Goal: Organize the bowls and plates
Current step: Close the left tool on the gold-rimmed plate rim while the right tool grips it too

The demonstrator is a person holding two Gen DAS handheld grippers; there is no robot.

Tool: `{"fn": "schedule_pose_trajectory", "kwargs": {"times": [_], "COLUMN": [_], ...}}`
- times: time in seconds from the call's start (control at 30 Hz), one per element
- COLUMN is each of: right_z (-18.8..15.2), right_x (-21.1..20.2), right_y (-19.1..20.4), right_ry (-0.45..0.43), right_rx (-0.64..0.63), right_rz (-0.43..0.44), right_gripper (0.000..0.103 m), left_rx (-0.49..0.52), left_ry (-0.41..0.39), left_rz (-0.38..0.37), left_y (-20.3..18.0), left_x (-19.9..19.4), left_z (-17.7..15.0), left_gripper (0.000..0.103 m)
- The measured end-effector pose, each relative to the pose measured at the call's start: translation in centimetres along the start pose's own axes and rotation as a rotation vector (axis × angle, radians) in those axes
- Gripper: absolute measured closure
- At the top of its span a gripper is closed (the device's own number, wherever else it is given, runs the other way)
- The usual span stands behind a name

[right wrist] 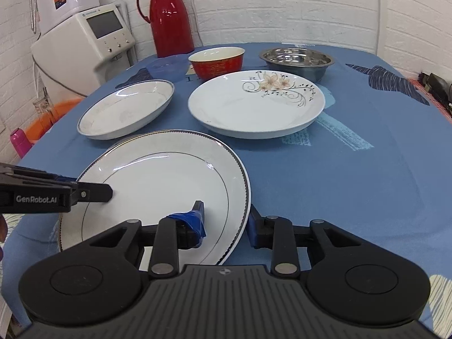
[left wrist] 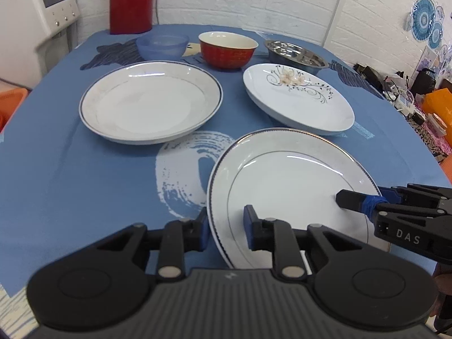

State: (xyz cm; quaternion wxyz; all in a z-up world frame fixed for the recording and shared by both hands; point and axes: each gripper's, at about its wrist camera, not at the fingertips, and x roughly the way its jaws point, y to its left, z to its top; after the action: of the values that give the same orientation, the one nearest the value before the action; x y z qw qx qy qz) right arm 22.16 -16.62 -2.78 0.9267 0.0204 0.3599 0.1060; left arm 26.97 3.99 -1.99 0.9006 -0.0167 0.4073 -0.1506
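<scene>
A white plate with a thin silver rim [left wrist: 288, 180] [right wrist: 158, 180] is nearest me. My left gripper [left wrist: 226, 223] is shut on its left rim, one finger above and one outside the edge. My right gripper [right wrist: 226, 220] is shut on the opposite rim in the same way. Each gripper shows in the other's view, the right gripper [left wrist: 347, 199] and the left gripper [right wrist: 108, 193]. Behind lie a deep white plate with a blue rim [left wrist: 149, 101] [right wrist: 127, 107] and a floral plate [left wrist: 299, 101] [right wrist: 254, 104]. A blue bowl [left wrist: 162, 46], a red bowl [left wrist: 227, 49] and a steel bowl [left wrist: 296, 55] line the back.
A blue tablecloth [left wrist: 84, 169] covers the table. A red thermos jug [right wrist: 169, 17] stands at the back left against the white brick wall. A white appliance [right wrist: 84, 50] stands off the table's left side. Clutter [left wrist: 409, 96] lies beyond the right edge.
</scene>
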Motion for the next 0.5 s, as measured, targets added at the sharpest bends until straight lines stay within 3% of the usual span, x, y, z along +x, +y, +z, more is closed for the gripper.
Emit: {"fn": "schedule_pose_trajectory", "kwargs": {"times": [0.13,0.37,0.5], "right_z": [-0.2,3.0,2.9], "right_x": [-0.1,1.4,1.7], "right_y": [1.3,2.2,2.5], "right_ry": [0.019,0.234,0.259], "right_rx": [-0.024,-0.032,-0.022], "right_rz": [0.025,-0.004,-0.021], "right_gripper": [0.086,0.070,0.060], "left_rx": [-0.020,0.002,0.007], "left_ry": [0.008,0.010,-0.004], "left_rz": [-0.008,-0.017,-0.020], "left_y": [1.7,1.9,1.9], "left_x": [-0.9,-1.1,-1.2], "left_z": [-0.5,-0.9,-1.1], "left_gripper": [0.083,0.080,0.080]}}
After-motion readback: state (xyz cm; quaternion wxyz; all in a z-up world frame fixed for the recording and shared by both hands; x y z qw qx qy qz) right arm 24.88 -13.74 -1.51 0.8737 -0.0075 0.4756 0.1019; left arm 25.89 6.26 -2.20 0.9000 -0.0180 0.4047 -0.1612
